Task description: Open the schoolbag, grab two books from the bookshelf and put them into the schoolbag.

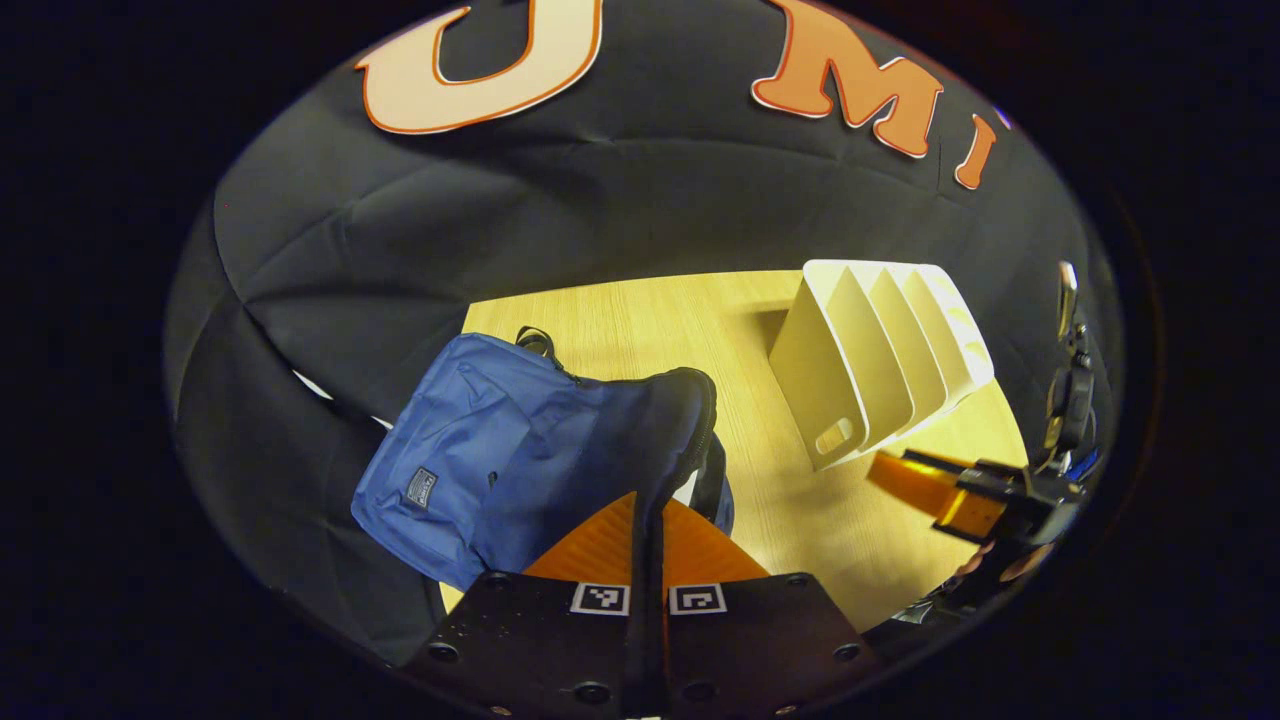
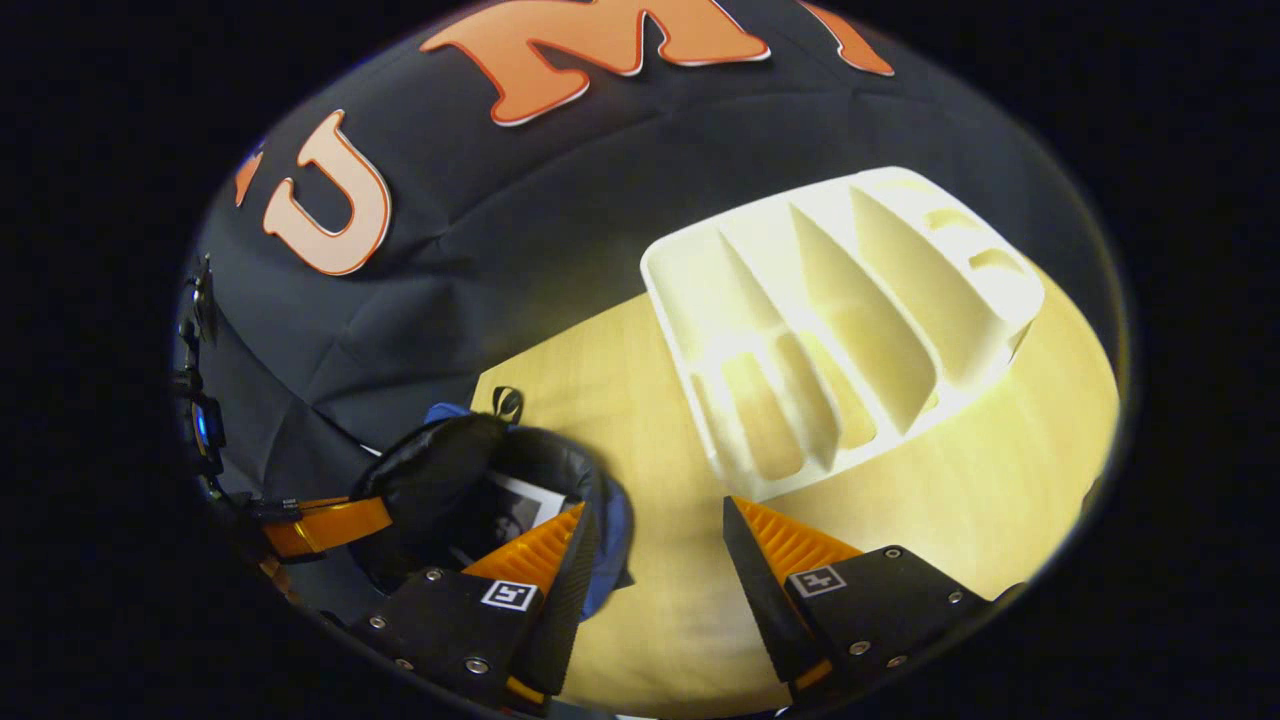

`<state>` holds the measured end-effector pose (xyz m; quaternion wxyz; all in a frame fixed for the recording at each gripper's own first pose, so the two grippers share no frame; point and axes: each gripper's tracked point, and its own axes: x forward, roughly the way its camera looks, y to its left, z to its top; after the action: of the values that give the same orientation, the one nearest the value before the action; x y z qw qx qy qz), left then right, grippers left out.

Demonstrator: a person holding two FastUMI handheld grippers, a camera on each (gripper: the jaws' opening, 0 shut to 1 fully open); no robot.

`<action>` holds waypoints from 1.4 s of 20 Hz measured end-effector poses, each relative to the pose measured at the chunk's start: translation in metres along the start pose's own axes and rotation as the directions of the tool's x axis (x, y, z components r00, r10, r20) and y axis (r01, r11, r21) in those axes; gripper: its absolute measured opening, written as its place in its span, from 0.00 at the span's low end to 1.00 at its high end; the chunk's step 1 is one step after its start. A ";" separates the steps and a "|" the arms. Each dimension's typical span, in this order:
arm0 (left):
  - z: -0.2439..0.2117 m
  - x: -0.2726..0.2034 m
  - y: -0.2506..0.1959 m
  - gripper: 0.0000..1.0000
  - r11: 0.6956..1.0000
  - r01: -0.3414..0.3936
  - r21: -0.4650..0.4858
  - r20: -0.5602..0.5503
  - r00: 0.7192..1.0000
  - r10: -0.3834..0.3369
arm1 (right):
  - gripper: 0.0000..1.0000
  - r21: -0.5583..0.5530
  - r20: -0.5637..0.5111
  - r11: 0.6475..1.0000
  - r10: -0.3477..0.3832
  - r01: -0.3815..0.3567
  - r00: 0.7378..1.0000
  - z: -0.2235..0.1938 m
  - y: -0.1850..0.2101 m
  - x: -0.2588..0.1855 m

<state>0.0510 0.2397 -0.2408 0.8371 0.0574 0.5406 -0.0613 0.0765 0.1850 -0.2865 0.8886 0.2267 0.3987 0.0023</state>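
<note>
Schoolbag [image 1: 480, 460] soft, floppy, slumps on surface [image 1: 800, 500] beside emptied bookshelf [image 1: 880, 360] | left gripper [image 1: 645, 545] jaws pinch its rim | right gripper [image 2: 655, 560] jaws agape | book [image 2: 515, 510] inside

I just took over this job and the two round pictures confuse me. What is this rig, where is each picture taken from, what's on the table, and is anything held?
There is no robot arm: a person holds a two-finger gripper in each hand, with a camera on each. In the left gripper view, the left gripper pinches the blue schoolbag by its black rim. In the right gripper view, the right gripper is open and holds nothing. The wooden table also carries a white bookshelf, its slots empty.
</note>
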 end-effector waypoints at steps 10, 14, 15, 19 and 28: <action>-0.034 0.028 -0.035 0.04 0.989 -0.134 0.066 -0.039 0.990 0.137 | 0.76 -0.195 0.159 0.973 -0.089 0.120 0.983 0.075 -0.084 -0.037; -0.054 0.040 -0.061 0.25 0.990 -0.129 0.054 -0.070 0.989 0.132 | 0.75 -0.249 0.173 0.959 -0.093 0.135 0.981 0.087 -0.111 -0.045; -0.056 0.040 -0.069 0.30 0.990 -0.130 0.053 -0.075 0.988 0.133 | 0.75 -0.252 0.172 0.958 -0.094 0.136 0.981 0.089 -0.117 -0.046; -0.057 0.037 -0.103 0.57 0.992 -0.125 0.028 -0.048 0.991 0.127 | 0.75 -0.288 0.186 0.947 -0.090 0.142 0.978 0.098 -0.137 -0.056; -0.009 0.021 -0.181 0.73 0.986 -0.166 0.016 0.186 0.970 0.160 | 0.76 -0.351 0.282 0.921 -0.066 0.167 0.957 0.131 -0.168 -0.085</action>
<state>0.0220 0.0619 -0.2693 0.8846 0.1089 0.4534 -0.0060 0.0813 -0.0343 -0.2187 0.9591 0.0286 0.2815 -0.0062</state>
